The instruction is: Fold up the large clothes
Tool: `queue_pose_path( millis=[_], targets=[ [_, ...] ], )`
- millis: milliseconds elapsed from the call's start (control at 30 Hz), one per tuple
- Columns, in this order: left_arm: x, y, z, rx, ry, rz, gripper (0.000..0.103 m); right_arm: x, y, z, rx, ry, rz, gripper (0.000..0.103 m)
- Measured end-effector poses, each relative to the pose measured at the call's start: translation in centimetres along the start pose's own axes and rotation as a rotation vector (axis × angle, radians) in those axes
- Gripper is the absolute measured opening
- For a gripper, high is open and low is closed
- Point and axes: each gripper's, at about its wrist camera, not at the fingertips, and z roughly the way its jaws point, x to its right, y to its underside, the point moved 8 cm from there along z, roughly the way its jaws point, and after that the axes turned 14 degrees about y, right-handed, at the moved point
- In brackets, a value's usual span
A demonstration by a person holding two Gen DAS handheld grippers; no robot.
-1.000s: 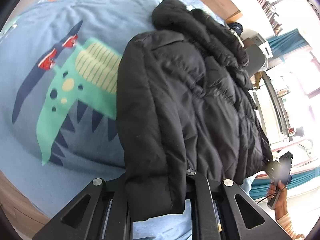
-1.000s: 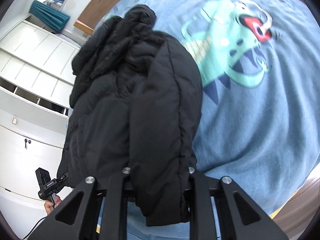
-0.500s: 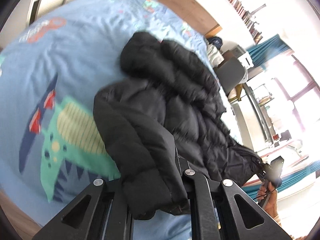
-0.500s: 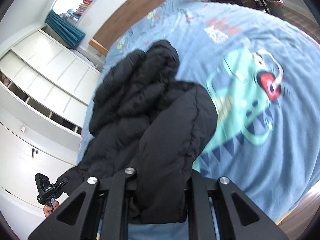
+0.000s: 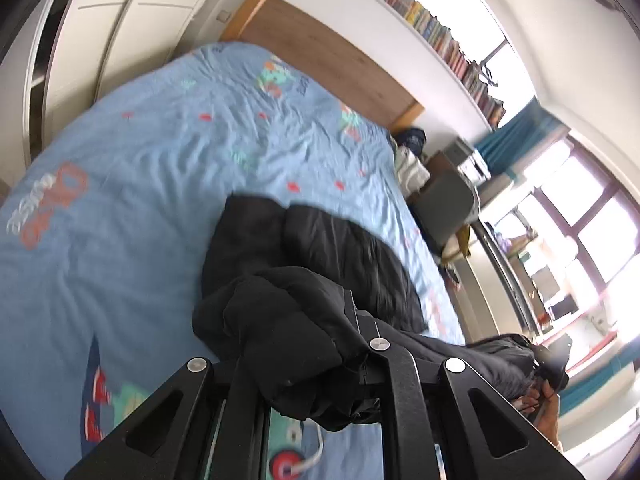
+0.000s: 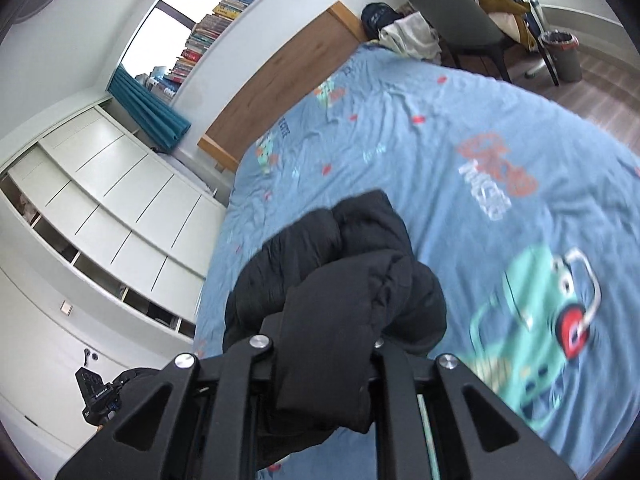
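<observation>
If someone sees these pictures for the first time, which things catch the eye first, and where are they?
The puffy black quilted jacket dominates both views: the left gripper and the right gripper each clamp a bunch of it above the bed. Beneath lies the light blue duvet with cartoon dinosaurs. Behind the wooden headboard, a row of colourful books lines a high shelf.

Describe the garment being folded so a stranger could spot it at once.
Find the bed's blue dinosaur-print duvet. On it lies a black puffer jacket, its near end bunched in both sets of jaws. It is the only dark, quilted thing on the bed.
</observation>
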Motion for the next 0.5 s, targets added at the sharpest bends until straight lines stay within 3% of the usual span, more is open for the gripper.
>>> queue_pose_path(
  millis=[133, 300, 500],
  targets=[
    [-1.6, -5.4, 3.0, 0.037, -0.032, -0.025, 0.012, -3.2, -5.6, 3.5, 0.032, 0.033, -0.017, 0.014],
    [-5.7, -11.1, 9.0, 0.029, -0.095, -0.068, 0.012, -5.4, -10.8, 10.6, 0.031, 0.078, -0.007, 0.014],
    [-13.1, -14.6, 18.4, -0.030, -0.165, -0.142, 0.013, -4.0, -13.6, 21.3, -0.019, 0.157, 0.024, 0.014]
  ],
)
